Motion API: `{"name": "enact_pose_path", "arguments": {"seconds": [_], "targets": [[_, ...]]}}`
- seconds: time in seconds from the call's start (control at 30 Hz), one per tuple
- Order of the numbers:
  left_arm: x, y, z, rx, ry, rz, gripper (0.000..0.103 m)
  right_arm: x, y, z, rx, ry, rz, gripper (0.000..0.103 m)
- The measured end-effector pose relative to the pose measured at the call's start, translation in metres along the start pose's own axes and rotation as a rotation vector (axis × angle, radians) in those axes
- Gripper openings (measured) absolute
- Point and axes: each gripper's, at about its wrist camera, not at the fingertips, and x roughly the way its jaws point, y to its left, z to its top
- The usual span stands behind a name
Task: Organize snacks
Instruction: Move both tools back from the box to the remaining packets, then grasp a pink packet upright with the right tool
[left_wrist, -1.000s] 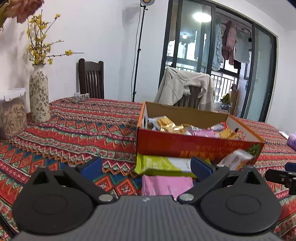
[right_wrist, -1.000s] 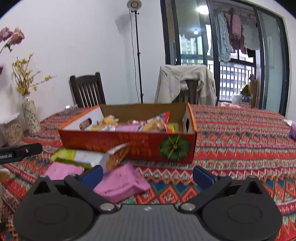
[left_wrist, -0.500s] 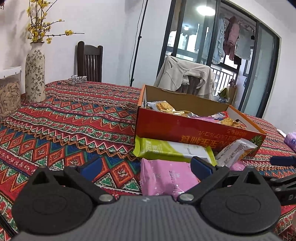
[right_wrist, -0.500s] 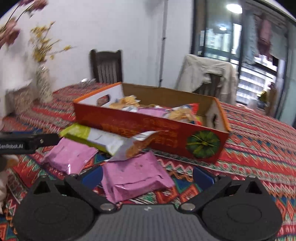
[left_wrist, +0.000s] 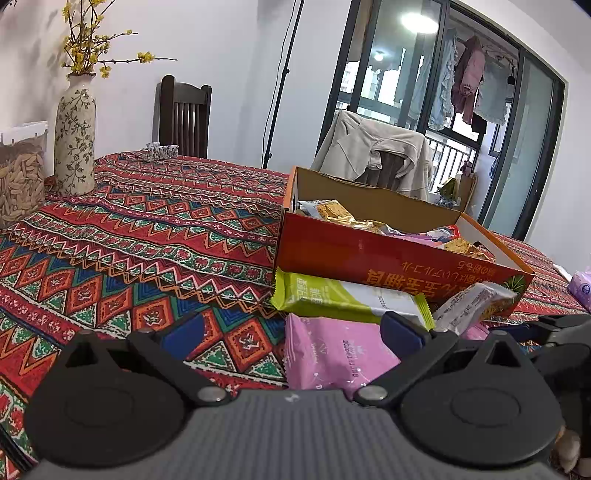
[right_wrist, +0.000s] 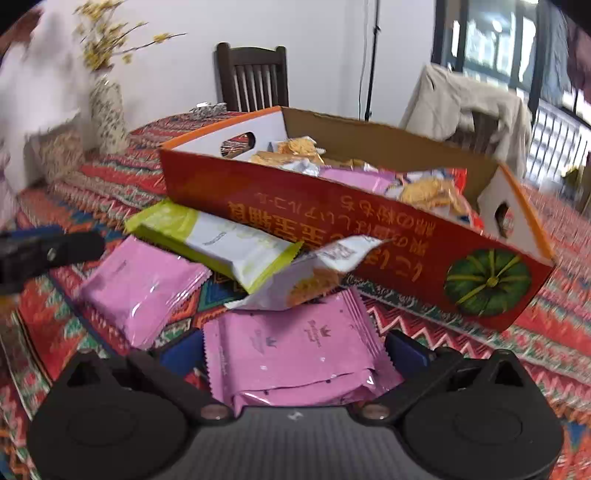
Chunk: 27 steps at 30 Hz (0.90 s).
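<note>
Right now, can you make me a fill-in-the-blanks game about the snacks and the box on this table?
1. The picture printed on the front of the red cardboard box is a green ____.
2. The packet lying between the fingers of the right gripper is coloured ____.
3. The green-and-white packet lies ____ the box, on the tablecloth.
4. The vase holds ____ flowers.

Missing words: pumpkin; pink; outside; yellow

Left hand-held gripper (left_wrist: 291, 330) spread wide over pink packet (left_wrist: 332, 358) on counter (left_wrist: 155, 236). Green packet (left_wrist: 332, 295) leaning against red box (left_wrist: 369, 254) of snacks. Vase (left_wrist: 75, 136) far left.
</note>
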Motion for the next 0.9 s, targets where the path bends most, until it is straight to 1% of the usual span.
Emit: {"name": "enact_pose_path", "arguments": {"seconds": [0.23,0.3,0.37,0.4,0.43,0.47,0.6,0.73,0.77,0.8,0.9], "targets": [[0.001,0.000,0.000,-0.002,0.003,-0.002,0.103,-0.001,0.001,-0.005,0.010,-0.020,-0.005,0.103],[0.001,0.001,0.000,-0.003,0.003,-0.004,0.103,-0.005,0.000,-0.006,0.014,-0.027,-0.002,0.099],[0.002,0.001,0.000,-0.004,0.004,-0.003,0.103,-0.010,0.000,-0.009,0.015,-0.040,-0.001,0.087],[0.002,0.001,0.000,-0.005,0.005,-0.003,0.103,-0.013,0.000,-0.011,0.015,-0.047,0.000,0.083],[0.002,0.001,-0.001,-0.006,0.006,-0.002,0.103,-0.016,0.001,-0.012,0.015,-0.054,-0.001,0.076],[0.002,0.002,-0.001,-0.008,0.007,-0.003,0.103,-0.019,0.001,-0.014,0.015,-0.062,0.002,0.073],[0.002,0.002,0.000,-0.009,0.007,-0.002,0.103,-0.031,-0.001,-0.022,0.035,-0.096,0.008,0.068],[0.003,0.002,0.000,-0.008,0.010,0.002,0.103,-0.046,-0.007,-0.030,0.077,-0.156,-0.001,0.060],[0.003,0.002,0.000,-0.008,0.010,0.003,0.103,-0.050,-0.009,-0.032,0.091,-0.175,-0.006,0.053],[0.003,0.002,0.000,-0.008,0.010,0.005,0.103,-0.055,-0.011,-0.034,0.105,-0.198,-0.012,0.039],[0.004,0.001,0.000,-0.006,0.012,0.009,0.103,-0.070,-0.017,-0.040,0.154,-0.270,-0.029,0.034]]}}
